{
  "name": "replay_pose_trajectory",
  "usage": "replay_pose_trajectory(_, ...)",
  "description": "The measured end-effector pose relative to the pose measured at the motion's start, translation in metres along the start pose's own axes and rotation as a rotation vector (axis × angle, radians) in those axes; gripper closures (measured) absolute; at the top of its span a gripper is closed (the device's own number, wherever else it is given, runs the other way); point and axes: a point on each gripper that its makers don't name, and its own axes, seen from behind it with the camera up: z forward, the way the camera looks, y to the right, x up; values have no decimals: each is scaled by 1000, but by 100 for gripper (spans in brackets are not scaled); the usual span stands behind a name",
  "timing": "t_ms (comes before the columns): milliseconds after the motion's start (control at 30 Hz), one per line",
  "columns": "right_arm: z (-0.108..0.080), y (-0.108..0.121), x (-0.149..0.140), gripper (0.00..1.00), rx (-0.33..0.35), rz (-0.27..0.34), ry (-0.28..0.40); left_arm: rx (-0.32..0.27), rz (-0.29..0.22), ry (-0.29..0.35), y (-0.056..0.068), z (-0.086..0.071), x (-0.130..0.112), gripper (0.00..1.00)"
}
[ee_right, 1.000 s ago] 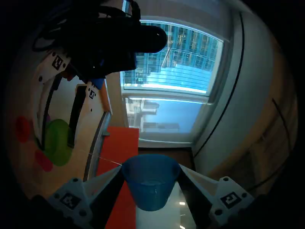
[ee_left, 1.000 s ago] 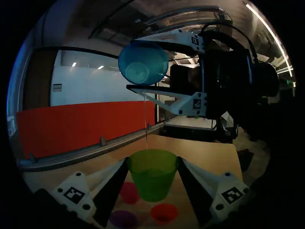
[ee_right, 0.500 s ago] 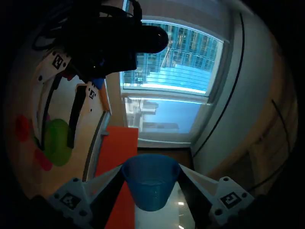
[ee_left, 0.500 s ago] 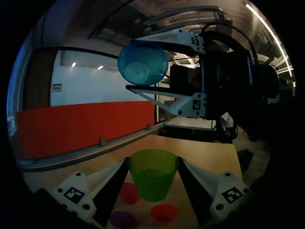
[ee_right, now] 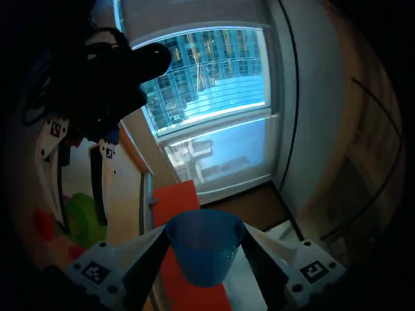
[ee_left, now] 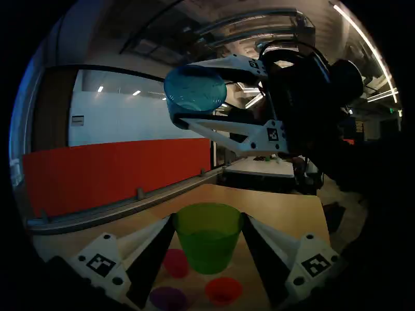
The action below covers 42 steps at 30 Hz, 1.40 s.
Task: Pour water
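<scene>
Two cups, both clamped: left claw [ee_left: 207,220] holds a translucent green plastic cup [ee_left: 208,238] over the table [ee_left: 280,207]; right claw [ee_right: 205,230] holds a blue plastic cup [ee_right: 205,254], tilted, above and beyond. Stray drips could miss the green cup.

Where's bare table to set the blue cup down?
Bare wood on the table beyond the green cup, out to the far edge. It is crowded on the near side of the green cup: the pink cup, purple cup and red cup sit close together.
</scene>
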Motion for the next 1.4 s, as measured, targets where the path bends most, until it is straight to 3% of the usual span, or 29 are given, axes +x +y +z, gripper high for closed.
replay_pose_trajectory(267, -8, -6, 3, 9, 17, 322, -1, 6, 4, -2, -1, -2, 1, 11)
replay_pose_trajectory(600, -13, -18, 6, 9, 76, 849, -34, 12, 9, -1, -1, -5, 4, 11)
replay_pose_trajectory(700, -15, -16, 11, 9, 84, 964, -19, 14, 10, 0, -2, -5, 4, 11)
replay_pose_trajectory(800, -17, -14, 10, 9, 84, 1029, -13, 17, 9, -1, -3, -6, 4, 11)
replay_pose_trajectory(1000, -21, -15, 12, 9, 90, 1088, -9, 23, 8, -2, -5, -7, 4, 11)
replay_pose_trajectory(1400, -30, -27, 5, 9, 101, 1129, -19, 50, 11, -11, -13, -18, -2, 11)
